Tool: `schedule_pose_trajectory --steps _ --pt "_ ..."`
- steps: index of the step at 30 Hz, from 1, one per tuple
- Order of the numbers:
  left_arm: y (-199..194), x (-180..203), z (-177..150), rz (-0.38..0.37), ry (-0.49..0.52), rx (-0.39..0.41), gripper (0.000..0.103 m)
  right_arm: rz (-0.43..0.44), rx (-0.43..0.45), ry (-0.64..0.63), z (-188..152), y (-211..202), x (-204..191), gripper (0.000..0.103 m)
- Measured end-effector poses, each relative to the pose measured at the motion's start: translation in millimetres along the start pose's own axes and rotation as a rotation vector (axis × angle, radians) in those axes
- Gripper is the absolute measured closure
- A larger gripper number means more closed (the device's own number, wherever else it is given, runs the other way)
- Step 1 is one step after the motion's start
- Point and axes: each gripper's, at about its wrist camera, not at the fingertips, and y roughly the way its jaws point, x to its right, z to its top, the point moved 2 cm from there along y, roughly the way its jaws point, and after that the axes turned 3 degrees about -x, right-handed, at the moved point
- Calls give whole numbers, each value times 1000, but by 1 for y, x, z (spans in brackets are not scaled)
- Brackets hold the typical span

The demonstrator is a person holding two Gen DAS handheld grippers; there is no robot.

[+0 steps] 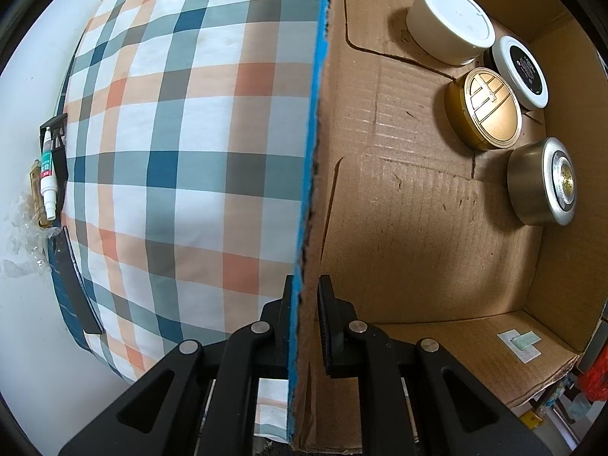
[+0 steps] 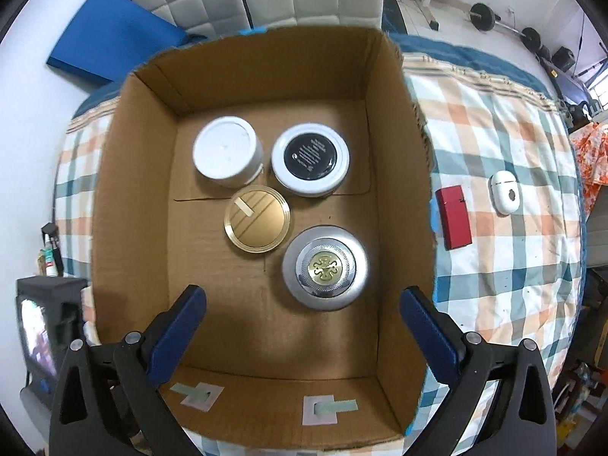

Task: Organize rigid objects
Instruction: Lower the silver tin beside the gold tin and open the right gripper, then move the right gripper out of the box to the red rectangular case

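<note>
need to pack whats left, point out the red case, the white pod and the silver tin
red case [image 2: 454,217], right wrist view, middle of its lid
white pod [image 2: 504,192], right wrist view, middle of its top
silver tin [image 2: 325,266], right wrist view, gold emblem on its lid

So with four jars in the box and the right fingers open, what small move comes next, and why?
Probably swing the right gripper over to the red case on the checked cloth: it hangs open and empty above the cardboard box, while the case and a white case lie outside.
</note>
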Motion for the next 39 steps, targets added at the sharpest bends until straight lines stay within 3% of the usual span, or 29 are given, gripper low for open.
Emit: schedule_pose_trajectory --steps 13,25,31,39 --pt "-2 3 3 7 3 -3 95 14 100 -5 -11 -52 0 0" --pt "0 2 6 9 4 -8 95 -17 145 56 -8 -73 37 0" --pt "1 2 8 9 -2 -12 95 6 156 151 1 -75 84 0" --pt "-1 2 10 13 -11 -16 95 -23 123 395 40 -25 210 0"
